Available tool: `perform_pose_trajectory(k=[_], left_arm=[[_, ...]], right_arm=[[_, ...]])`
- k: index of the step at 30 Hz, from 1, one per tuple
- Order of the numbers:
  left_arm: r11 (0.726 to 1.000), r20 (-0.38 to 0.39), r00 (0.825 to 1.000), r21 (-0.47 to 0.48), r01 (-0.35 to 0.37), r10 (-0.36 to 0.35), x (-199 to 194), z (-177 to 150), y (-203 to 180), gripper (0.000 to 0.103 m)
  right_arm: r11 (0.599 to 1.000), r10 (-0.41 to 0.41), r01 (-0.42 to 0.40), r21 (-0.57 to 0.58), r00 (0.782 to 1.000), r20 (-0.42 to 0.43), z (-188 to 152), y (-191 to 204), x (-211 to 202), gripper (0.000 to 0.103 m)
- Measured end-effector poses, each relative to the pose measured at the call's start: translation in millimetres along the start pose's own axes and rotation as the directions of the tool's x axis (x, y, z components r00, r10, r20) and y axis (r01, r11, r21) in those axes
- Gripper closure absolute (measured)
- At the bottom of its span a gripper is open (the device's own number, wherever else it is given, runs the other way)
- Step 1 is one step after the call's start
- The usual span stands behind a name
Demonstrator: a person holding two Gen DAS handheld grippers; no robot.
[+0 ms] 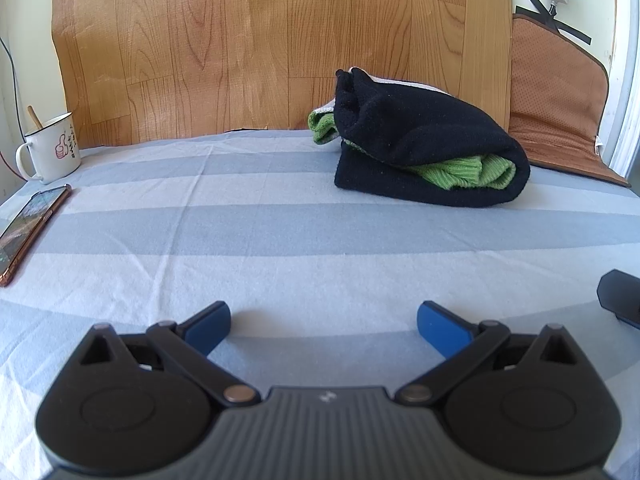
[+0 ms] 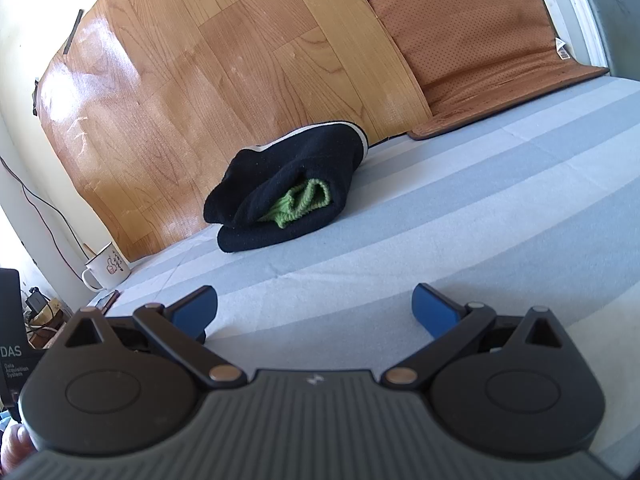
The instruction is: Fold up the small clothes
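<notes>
A folded black knit garment [image 1: 424, 140] with green ribbed cuffs [image 1: 468, 170] and a white edge lies on the striped blue and white sheet [image 1: 248, 232], far right of centre in the left wrist view. The right wrist view shows the same black garment [image 2: 288, 184] ahead and left, its green cuff [image 2: 304, 200] peeking from the fold. My left gripper [image 1: 324, 324] is open, well short of the garment, nothing between its blue fingers [image 1: 210, 326]. My right gripper [image 2: 316, 312] is also open and empty, low over the sheet [image 2: 460, 216].
A white enamel mug [image 1: 50, 148] and a phone [image 1: 28, 228] sit at the left edge. A wood-pattern board [image 1: 260, 44] leans at the back, with a brown perforated mat [image 1: 560, 104] beside it at the right. The mug [image 2: 106, 270] shows in the right wrist view too.
</notes>
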State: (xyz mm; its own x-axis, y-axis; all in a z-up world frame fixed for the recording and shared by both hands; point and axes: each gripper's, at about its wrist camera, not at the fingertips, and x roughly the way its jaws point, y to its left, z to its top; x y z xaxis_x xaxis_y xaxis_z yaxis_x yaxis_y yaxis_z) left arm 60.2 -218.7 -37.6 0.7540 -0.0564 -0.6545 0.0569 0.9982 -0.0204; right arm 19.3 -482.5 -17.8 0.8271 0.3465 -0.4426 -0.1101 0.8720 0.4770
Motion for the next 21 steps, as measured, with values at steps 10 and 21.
perform_pose_trajectory(k=[10, 21], left_arm=[[1.0, -0.001, 1.0, 0.006, -0.004, 0.004, 0.0, -0.3, -0.2, 0.0], [1.0, -0.004, 1.0, 0.012, -0.011, 0.011, 0.4, -0.3, -1.5, 0.0]], right_arm=[[1.0, 0.0, 0.0, 0.002, 1.0, 0.001, -0.4, 1.0, -0.1, 0.0], [1.0, 0.0, 0.0, 0.002, 1.0, 0.001, 0.0, 0.4, -0.6, 0.0]])
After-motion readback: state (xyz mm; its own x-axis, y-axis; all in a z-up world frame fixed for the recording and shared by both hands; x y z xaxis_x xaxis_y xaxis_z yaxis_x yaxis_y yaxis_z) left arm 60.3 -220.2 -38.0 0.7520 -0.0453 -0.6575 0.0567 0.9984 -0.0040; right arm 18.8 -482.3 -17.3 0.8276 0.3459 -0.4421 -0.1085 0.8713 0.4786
